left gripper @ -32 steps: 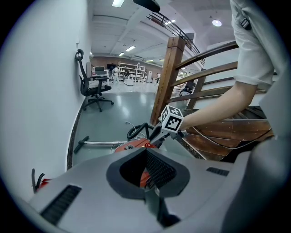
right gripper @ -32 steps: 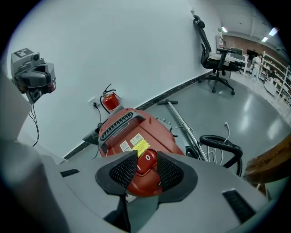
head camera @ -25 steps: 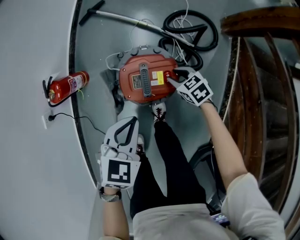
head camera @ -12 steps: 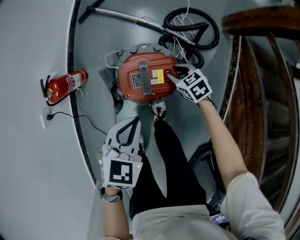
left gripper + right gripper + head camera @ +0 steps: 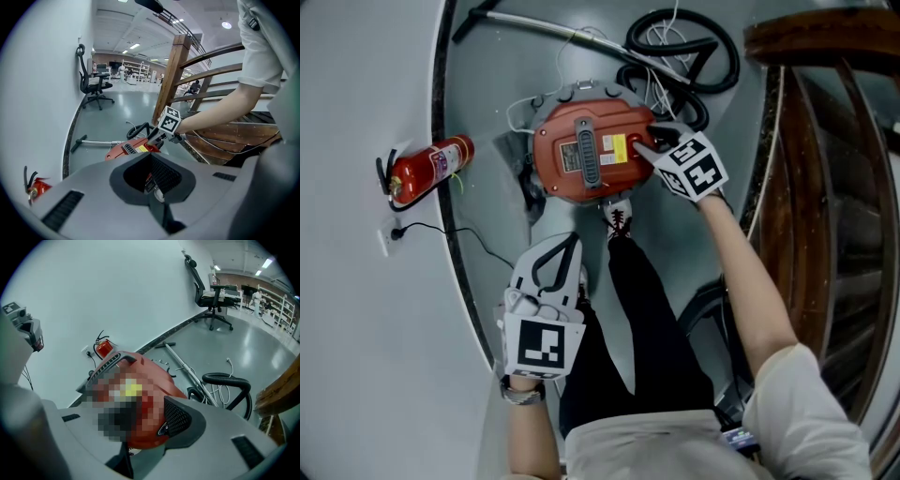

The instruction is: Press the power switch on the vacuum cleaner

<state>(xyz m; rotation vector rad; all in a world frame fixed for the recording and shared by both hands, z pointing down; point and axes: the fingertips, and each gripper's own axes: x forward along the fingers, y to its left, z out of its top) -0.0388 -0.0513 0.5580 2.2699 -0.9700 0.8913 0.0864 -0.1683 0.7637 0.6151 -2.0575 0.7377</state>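
A grey, glossy floor runs along a curved white wall (image 5: 356,112) with a dark skirting. By that wall, at the left, a red fire extinguisher (image 5: 431,169) lies on its side, and below it a plug sits in a wall socket (image 5: 391,239).

My left gripper (image 5: 553,265) hangs low beside my leg, pointing slantwise down at the floor. Its jaw tips are together with nothing between them.

The vacuum cleaner (image 5: 586,155) stands on the floor ahead of my shoe, red top up, with a yellow label (image 5: 614,148) on it. My right arm reaches out straight to it. My right gripper (image 5: 645,148) tilts down onto the top's right edge, just beside the label. Its jaws stand wide and have just been opening, the red body between them and no pad pressing. The power switch itself I cannot make out under the tips.

Beyond lie a metal tube (image 5: 544,33) and a coiled black hose (image 5: 684,47). A wooden railing (image 5: 825,141) closes the right side.
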